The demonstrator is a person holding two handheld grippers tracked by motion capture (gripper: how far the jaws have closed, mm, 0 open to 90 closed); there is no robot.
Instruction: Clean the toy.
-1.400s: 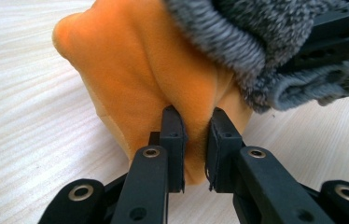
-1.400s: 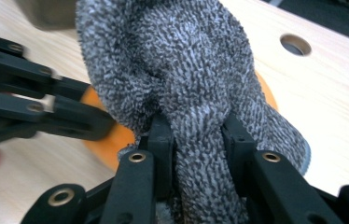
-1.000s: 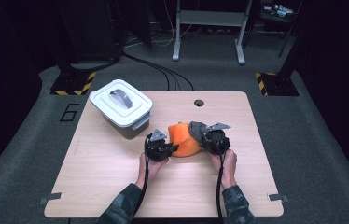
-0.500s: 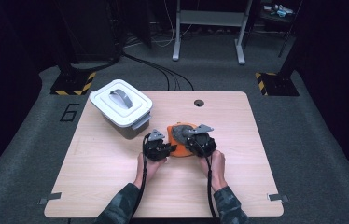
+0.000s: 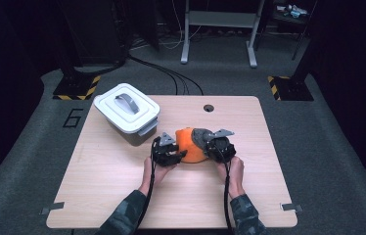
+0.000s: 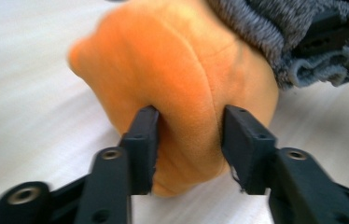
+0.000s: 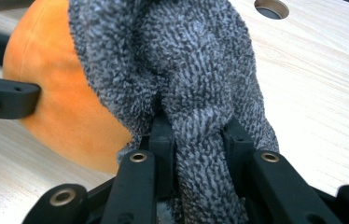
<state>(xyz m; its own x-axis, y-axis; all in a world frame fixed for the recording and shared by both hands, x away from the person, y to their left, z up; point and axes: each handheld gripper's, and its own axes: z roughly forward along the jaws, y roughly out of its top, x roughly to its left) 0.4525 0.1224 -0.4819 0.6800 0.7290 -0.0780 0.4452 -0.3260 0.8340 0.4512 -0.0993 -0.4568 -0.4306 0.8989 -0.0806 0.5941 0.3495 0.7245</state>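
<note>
Orange plush: a soft orange toy [image 5: 189, 145] is seen at table centre, pinched from 9 o'clock and 3 o'clock.
Table: pale wood [image 5: 122, 196], with a cable hole [image 5: 208, 107] at 12 o'clock.
Lidded bin: a white-lidded container [image 5: 127, 113] is set at 10 o'clock; its lid is on and contents are hidden.
Grey cloth: a towelling piece [image 7: 182, 70] is draped over the toy's right side.
Left gripper: [image 6: 189, 140] clamped into the orange plush.
Right gripper: [image 7: 196, 135] clamped on the grey cloth.
Progress: judged mid-way; both are gripped, nothing is binned yet.
</note>
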